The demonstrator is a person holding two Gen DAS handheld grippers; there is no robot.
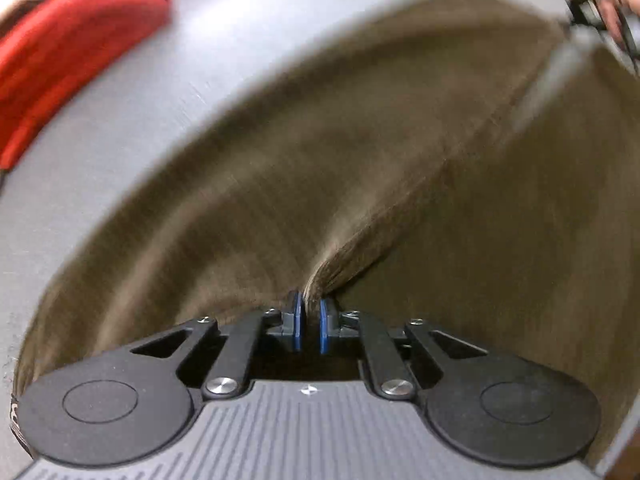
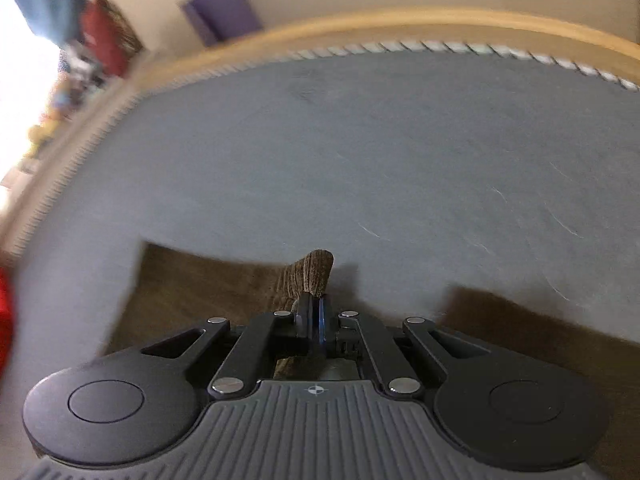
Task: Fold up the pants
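Between the blue pads of the left gripper (image 1: 308, 322) a pinched ridge of brown fabric is seen, the pads nearly together with only the cloth keeping them apart. The pants (image 1: 360, 168) are spread flat on a grey surface (image 1: 132, 120), which looks like a rug on the floor, though that cannot be confirmed. From the left gripper the garment runs away up the left wrist view, its long axis leading toward the upper right, where a pale gap (image 1: 548, 84) separates the two legs. At that far corner a dark rig with a hand behind it (image 1: 600, 8) is visible; it is judged to be the other gripper, but blur prevents certainty. In the right wrist view the right gripper (image 2: 316, 312) is closed tight on a tab of brown ribbed cloth (image 2: 312, 272) that stands up past its tips, with the edge of the pants lying just below and to either side. Beyond it only bare grey surface is seen, bordered by a fringed edge (image 2: 400, 46) and wood floor (image 2: 360, 26). A red garment (image 1: 60, 60) lies well apart, at the upper left of the left wrist view. Both grippers are pitched steeply downward at the cloth. The coming move is judged to be a lift and carry of both gripped ends along or across the long axis; an even lift of the two ends would keep the fold square.
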